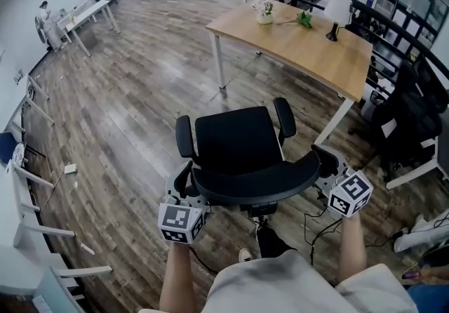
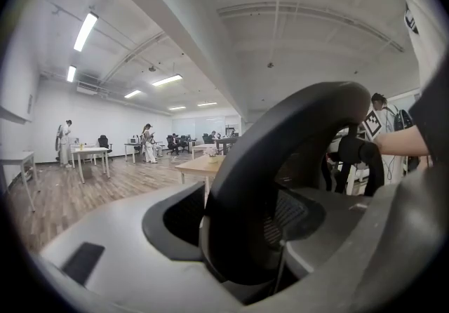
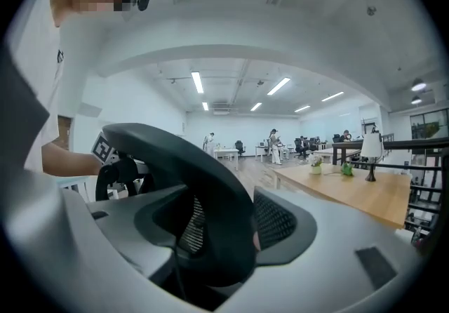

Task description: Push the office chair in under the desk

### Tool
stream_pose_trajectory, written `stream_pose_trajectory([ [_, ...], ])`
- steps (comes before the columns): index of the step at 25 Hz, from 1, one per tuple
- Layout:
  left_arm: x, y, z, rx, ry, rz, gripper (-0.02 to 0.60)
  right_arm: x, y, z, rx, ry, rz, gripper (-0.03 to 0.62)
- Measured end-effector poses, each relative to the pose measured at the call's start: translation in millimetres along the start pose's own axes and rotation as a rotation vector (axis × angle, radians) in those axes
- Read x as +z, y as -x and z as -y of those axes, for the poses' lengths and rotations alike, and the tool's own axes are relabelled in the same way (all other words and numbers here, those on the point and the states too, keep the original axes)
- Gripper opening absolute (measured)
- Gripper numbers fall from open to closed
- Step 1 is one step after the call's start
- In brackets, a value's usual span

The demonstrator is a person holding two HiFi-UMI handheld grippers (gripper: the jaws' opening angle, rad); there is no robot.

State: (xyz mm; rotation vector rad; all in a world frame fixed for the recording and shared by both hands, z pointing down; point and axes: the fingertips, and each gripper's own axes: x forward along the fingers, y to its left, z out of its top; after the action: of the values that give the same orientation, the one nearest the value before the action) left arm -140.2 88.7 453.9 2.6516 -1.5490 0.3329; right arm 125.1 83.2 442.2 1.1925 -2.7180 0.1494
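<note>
A black office chair (image 1: 235, 140) stands on the wood floor, a short way in front of the wooden desk (image 1: 309, 48), its seat facing the desk. Its curved backrest (image 1: 256, 185) is nearest me. My left gripper (image 1: 184, 189) straddles the backrest's left end, and my right gripper (image 1: 330, 171) straddles the right end. In the left gripper view the thick black backrest rim (image 2: 280, 164) lies between the wide jaws of the left gripper (image 2: 245, 234). The right gripper view shows the rim (image 3: 189, 164) between the equally wide jaws of the right gripper (image 3: 217, 234). I see no firm pinch on either side.
On the desk stand a white lamp (image 1: 337, 13), a small potted plant (image 1: 264, 11) and a green item (image 1: 304, 19). Another black chair (image 1: 414, 122) and shelving crowd the right. Cables (image 1: 323, 227) trail on the floor by my feet. White tables (image 1: 28, 234) line the left.
</note>
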Motion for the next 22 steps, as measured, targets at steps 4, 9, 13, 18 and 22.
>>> stream_pose_trajectory([
  [4, 2, -11, -6, -0.008, 0.001, 0.001, 0.310, 3, -6, 7, -0.040, -0.008, 0.017, 0.274],
  [9, 4, -28, -16, -0.023, 0.010, 0.007, 0.308, 4, -19, 20, -0.089, -0.009, 0.018, 0.276],
  [13, 7, -46, -23, -0.026, 0.011, 0.008, 0.308, 7, -27, 32, -0.143, 0.003, -0.003, 0.267],
  [18, 13, -75, -28, -0.051, 0.009, 0.010, 0.308, 9, -37, 53, -0.175, -0.009, -0.018, 0.264],
  [22, 17, -93, -38, -0.059, 0.014, 0.027, 0.308, 15, -51, 67, -0.198, -0.005, -0.035, 0.258],
])
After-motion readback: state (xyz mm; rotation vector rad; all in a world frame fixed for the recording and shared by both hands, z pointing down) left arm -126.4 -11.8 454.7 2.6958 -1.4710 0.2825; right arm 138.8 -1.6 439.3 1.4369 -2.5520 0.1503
